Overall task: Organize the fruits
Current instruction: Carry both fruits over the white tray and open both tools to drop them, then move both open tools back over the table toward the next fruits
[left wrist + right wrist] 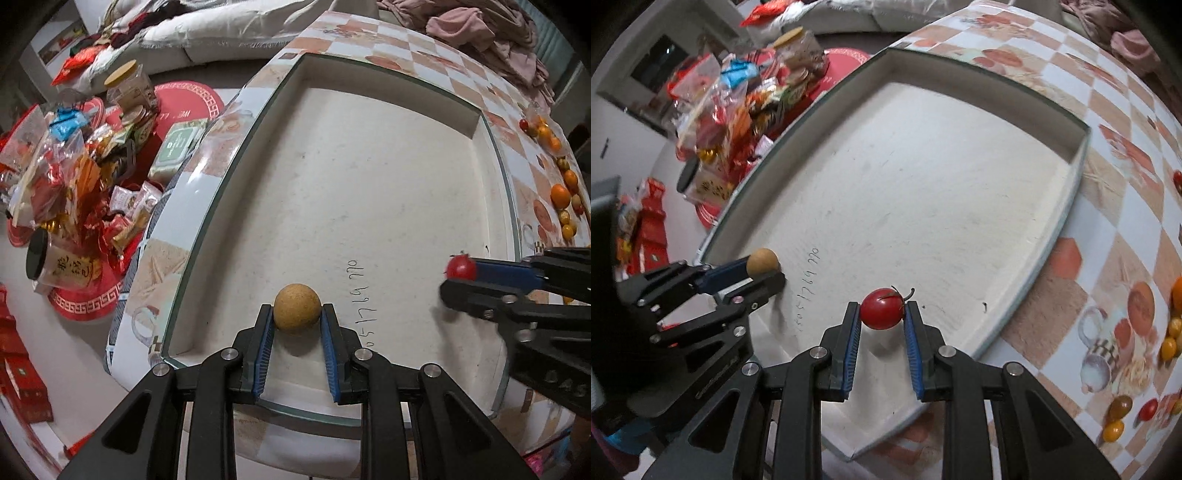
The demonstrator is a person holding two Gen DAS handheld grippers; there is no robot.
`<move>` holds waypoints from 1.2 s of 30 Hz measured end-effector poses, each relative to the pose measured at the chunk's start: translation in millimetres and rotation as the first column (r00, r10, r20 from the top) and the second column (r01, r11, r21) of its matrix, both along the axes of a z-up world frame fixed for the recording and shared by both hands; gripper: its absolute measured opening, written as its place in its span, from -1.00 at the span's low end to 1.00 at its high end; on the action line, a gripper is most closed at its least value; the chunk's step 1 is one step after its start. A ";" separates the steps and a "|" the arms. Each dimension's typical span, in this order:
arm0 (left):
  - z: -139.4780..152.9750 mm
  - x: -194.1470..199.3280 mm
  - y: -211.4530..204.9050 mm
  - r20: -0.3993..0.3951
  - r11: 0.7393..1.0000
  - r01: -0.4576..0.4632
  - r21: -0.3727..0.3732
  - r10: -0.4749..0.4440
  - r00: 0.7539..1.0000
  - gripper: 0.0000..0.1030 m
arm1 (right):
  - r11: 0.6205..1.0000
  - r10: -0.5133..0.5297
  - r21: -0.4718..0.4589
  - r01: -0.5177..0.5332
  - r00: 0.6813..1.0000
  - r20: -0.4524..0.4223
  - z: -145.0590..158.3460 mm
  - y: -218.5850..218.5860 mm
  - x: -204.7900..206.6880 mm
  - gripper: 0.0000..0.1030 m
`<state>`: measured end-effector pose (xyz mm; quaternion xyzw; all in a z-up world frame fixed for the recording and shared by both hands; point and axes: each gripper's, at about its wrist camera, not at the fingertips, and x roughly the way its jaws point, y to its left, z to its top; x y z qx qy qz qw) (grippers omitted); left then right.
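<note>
Left wrist: handwritten digits (359, 302) on tray (369, 155).

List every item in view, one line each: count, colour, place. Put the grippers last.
brown round fruit: one, tan-brown, between the left gripper's fingers above the tray
cherry tomato: one, red with a dark stem, between the right gripper's fingers above the tray
tray: one, off-white, shallow, on the table
table: one, orange-and-white checked cloth
loose fruits: a dozen or so, orange, yellow and red, on the table right of the tray
snack packets: a pile, mostly red, left of the table
pink cloth: one heap, table's far end
left gripper: black, blue pads, shut on the brown fruit
right gripper: black, blue pads, shut on the tomato
</note>
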<state>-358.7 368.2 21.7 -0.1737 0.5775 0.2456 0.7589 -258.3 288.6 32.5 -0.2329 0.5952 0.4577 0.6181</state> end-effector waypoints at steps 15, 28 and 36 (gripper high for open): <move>12.2 2.5 0.2 0.000 0.999 0.004 0.048 -0.004 1.000 0.39 | 0.998 -0.010 0.065 0.008 1.000 0.030 20.9 -15.0 -0.4 0.25; 34.4 33.6 -47.8 0.003 0.990 0.129 0.062 -0.129 0.992 0.40 | 0.965 -0.236 0.124 0.230 0.971 0.041 45.2 -85.3 31.1 0.58; 52.9 73.5 -103.8 0.032 0.956 0.282 0.076 -0.285 0.958 0.40 | 0.920 -0.387 0.090 0.382 0.921 0.047 42.0 -155.1 60.3 0.58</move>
